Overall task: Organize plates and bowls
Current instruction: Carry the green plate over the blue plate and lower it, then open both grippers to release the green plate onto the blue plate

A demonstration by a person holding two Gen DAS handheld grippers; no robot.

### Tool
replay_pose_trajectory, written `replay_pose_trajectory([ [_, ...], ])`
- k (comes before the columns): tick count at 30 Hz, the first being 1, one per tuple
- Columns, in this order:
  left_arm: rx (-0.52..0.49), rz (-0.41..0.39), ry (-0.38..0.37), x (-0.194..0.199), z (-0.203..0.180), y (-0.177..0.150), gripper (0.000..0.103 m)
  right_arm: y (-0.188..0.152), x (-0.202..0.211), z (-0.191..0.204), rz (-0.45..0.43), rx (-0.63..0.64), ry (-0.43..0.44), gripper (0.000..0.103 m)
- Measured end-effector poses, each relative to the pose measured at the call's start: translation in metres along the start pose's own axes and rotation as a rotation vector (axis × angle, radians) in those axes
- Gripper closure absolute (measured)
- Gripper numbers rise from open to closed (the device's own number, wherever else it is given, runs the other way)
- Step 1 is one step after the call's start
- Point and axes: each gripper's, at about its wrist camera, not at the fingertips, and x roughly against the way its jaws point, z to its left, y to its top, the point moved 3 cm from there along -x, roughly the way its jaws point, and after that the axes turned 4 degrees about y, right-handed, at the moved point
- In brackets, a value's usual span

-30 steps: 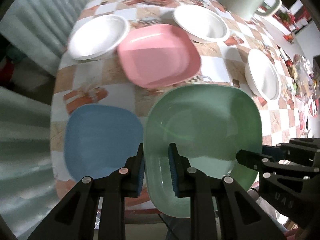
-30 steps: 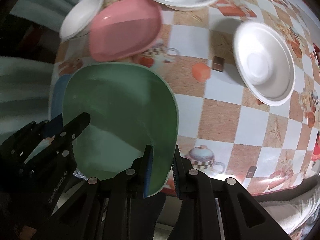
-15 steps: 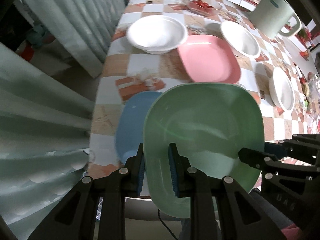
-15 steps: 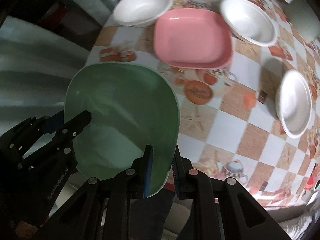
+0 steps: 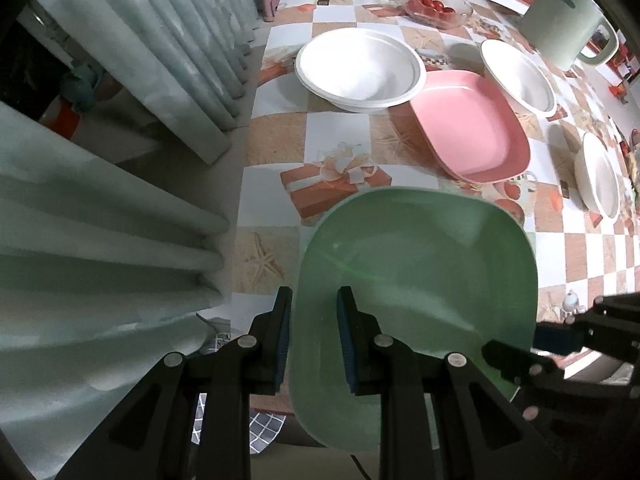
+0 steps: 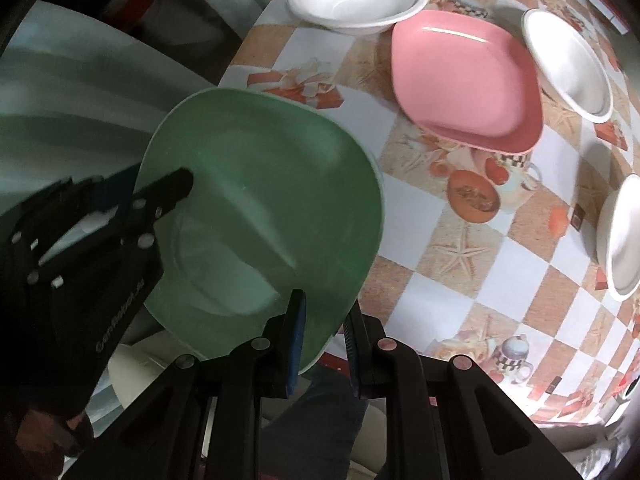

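Green plate (image 5: 416,280): near edge hides table (image 5: 276,140); rim clamped between left gripper (image 5: 314,344) jaws and right gripper (image 6: 324,334) jaws.

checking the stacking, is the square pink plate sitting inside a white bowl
No, the square pink plate lies flat on the checked tablecloth, beside the round white bowl.

Pale green plate (image 5: 416,264), pink plate (image 5: 472,132), and three plain white bowls (image 5: 360,68) are seen. The tablecloth (image 5: 276,136) is checked in white and sandy orange, printed with starfish, teapots and a gift box. Black grippers, blue pads (image 5: 285,336). Mint-green pitcher (image 5: 560,12).
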Motion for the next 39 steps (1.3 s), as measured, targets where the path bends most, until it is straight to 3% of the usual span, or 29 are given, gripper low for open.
replay_pose_trajectory([
  [18, -0.043, 0.056, 0.023, -0.034, -0.006, 0.010, 0.079, 0.005, -0.034, -0.012, 0.066, -0.069, 0.019, 0.082],
  [32, -0.037, 0.052, 0.026, -0.042, -0.010, 0.014, 0.079, 0.010, -0.050, -0.019, 0.081, -0.090, 0.011, 0.082],
  [35, -0.040, 0.038, 0.007, -0.043, -0.011, 0.010, 0.066, 0.011, -0.046, -0.020, 0.072, -0.081, 0.006, 0.082],
  [39, -0.057, 0.003, 0.034, -0.037, -0.017, 0.006, 0.028, 0.012, -0.041, -0.022, 0.062, -0.076, 0.001, 0.081],
])
